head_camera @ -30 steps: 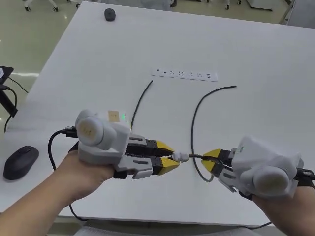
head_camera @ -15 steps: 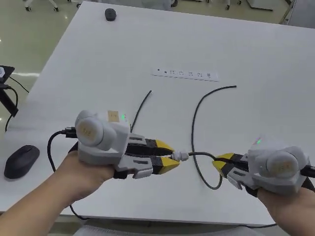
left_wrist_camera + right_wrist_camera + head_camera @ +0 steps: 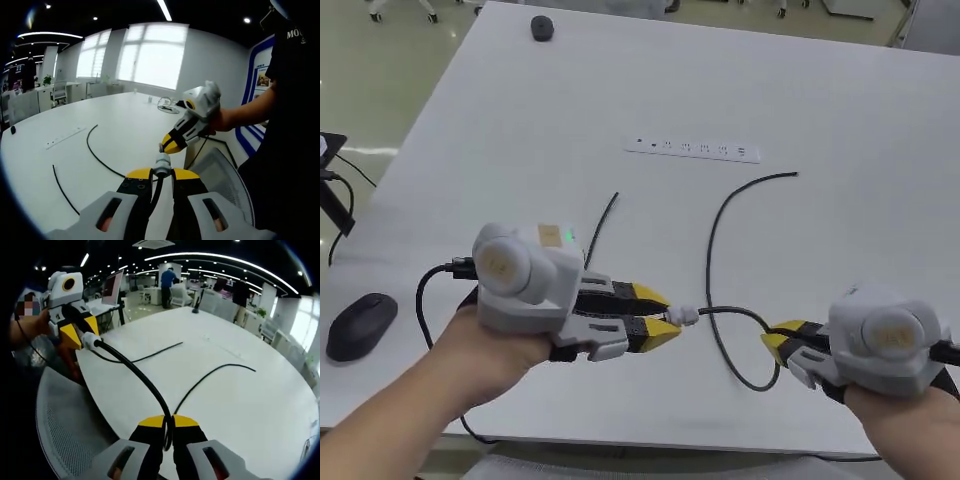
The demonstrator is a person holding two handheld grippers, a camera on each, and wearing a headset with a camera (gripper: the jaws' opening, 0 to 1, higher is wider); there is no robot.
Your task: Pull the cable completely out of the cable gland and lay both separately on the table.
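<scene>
My left gripper [image 3: 663,318] is shut on the white cable gland [image 3: 686,315], held above the table's near edge. The black cable [image 3: 730,312] leaves the gland and runs right into my right gripper [image 3: 776,340], which is shut on it. Past that grip the cable loops down and curves away across the table [image 3: 712,225]. In the left gripper view the gland [image 3: 162,162] sits between the jaws, with the right gripper [image 3: 170,145] just beyond. In the right gripper view the cable [image 3: 142,375] arcs from my jaws to the gland [image 3: 91,341]. A thin tail of cable [image 3: 601,225] lies behind the left gripper.
A white power strip [image 3: 692,150] lies mid-table beyond the cable. One dark mouse [image 3: 360,325] sits at the near left edge, another [image 3: 542,27] at the far end. The white table [image 3: 840,130] has bare room to the right and far side. People stand in the background.
My right gripper has drawn to the right, away from the gland, so more cable spans the gap. The cable's tail end has slid nearer the left gripper. The left gripper stayed put.
</scene>
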